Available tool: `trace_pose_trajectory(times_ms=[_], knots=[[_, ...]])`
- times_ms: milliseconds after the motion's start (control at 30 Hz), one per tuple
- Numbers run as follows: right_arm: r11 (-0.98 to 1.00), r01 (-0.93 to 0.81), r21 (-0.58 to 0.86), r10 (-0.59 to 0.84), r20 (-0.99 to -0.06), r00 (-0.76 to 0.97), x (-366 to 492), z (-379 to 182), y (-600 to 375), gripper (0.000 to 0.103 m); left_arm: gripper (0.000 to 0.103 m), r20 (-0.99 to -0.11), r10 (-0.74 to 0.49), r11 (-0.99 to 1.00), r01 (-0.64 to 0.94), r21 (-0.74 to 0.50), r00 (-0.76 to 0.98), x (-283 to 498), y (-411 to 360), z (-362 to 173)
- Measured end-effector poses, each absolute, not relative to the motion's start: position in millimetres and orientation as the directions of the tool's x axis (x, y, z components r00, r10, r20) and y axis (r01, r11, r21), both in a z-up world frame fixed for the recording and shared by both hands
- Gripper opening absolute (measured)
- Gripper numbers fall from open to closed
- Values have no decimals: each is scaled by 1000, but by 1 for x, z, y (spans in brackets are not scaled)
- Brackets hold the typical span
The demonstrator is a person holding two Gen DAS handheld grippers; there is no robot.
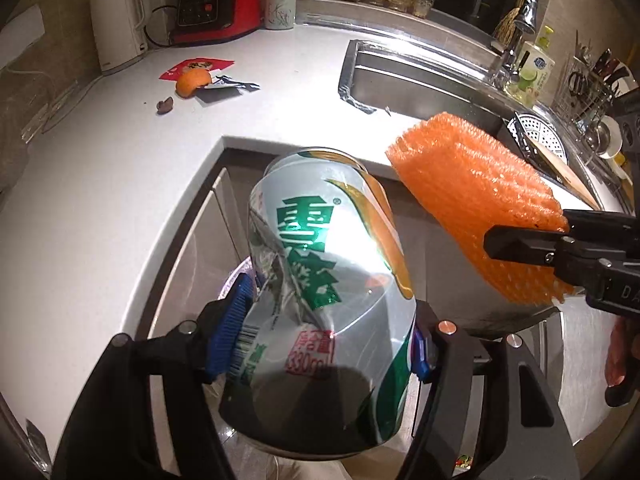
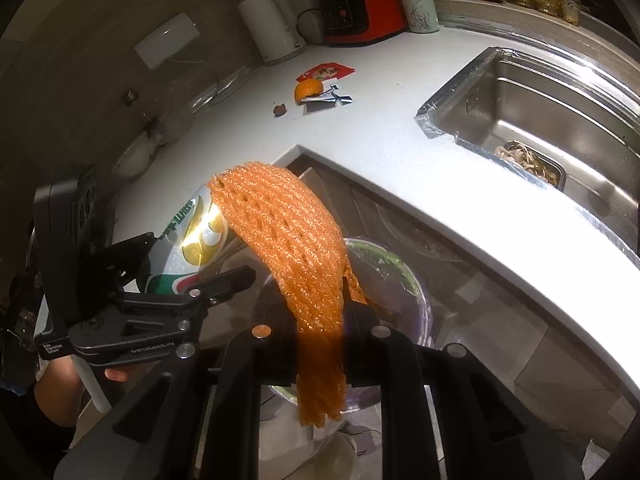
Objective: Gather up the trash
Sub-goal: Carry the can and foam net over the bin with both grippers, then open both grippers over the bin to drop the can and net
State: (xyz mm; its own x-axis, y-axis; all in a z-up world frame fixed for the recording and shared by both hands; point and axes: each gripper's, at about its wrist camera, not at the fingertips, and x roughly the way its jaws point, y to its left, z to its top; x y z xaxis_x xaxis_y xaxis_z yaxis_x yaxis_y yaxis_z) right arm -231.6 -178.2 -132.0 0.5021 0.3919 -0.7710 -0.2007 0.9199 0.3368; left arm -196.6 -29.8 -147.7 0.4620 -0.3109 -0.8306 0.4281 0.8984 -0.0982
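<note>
The left gripper (image 1: 320,344) is clamped on a dented silver-green can (image 1: 320,292). The right gripper (image 2: 320,344) pinches an orange foam net (image 2: 288,232). Both are off the white countertop's (image 1: 100,200) front edge. Orange peel (image 1: 193,82) and wrappers (image 1: 196,67) lie toward its back edge, near the kettle (image 1: 118,24).

The dented silver and green metal drink can (image 1: 320,304) is shiny and crumpled, with bright glare on it. The orange foam net sleeve (image 1: 480,204) looks soft and bumpy, full of little holes. The white stone-like kitchen counter (image 1: 100,184) is smooth and glossy. The steel sink (image 2: 552,92) is shiny metal with foil tape on its rim. The black plastic gripper parts look matt, and the blue pads (image 1: 230,320) are ribbed.
</note>
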Motion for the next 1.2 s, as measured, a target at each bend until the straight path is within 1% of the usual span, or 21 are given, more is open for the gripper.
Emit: trace_pose_trajectory(times_ms=[267, 433, 467, 533, 600, 667, 733, 833, 867, 933, 1100, 1200], knots=[[928, -180, 325, 371, -783, 498, -258, -135, -182, 17, 64, -870, -261, 904, 421, -69, 418, -211, -42, -198], [933, -175, 314, 359, -799, 482, -264, -141, -178, 17, 65, -903, -265, 900, 423, -106, 338, -207, -46, -236], [934, -171, 315, 358, -801, 479, -265, -142, -178, 17, 66, -908, -263, 896, 431, -104, 327, -207, -48, -243], [933, -166, 319, 359, -805, 472, -266, -145, -176, 17, 82, -918, -244, 890, 449, -83, 313, -208, -53, -252], [934, -165, 316, 357, -809, 466, -265, -147, -174, 17, 84, -914, -234, 887, 458, -62, 331, -209, -57, -254], [936, -165, 312, 353, -813, 463, -264, -149, -172, 17, 84, -912, -238, 886, 459, -63, 333, -207, -58, -251], [935, -166, 314, 355, -812, 464, -263, -148, -170, 17, 84, -906, -262, 889, 449, -91, 334, -205, -54, -244], [937, -166, 306, 348, -810, 471, -261, -147, -168, 17, 84, -885, -279, 894, 437, -98, 372, -207, -44, -224], [938, -164, 304, 345, -810, 474, -259, -147, -168, 18, 84, -878, -275, 900, 426, -91, 393, -207, -40, -217], [942, -154, 297, 334, -813, 476, -255, -150, -168, 18, 90, -866, -257, 915, 397, -75, 430, -210, -30, -200], [937, -128, 326, 348, -823, 449, -239, -174, -163, 18, 91, -829, -219, 936, 350, -31, 514, -209, -3, -160], [932, -133, 336, 360, -832, 422, -228, -194, -153, 18, 95, -811, -187, 951, 310, -8, 554, -210, 18, -142]])
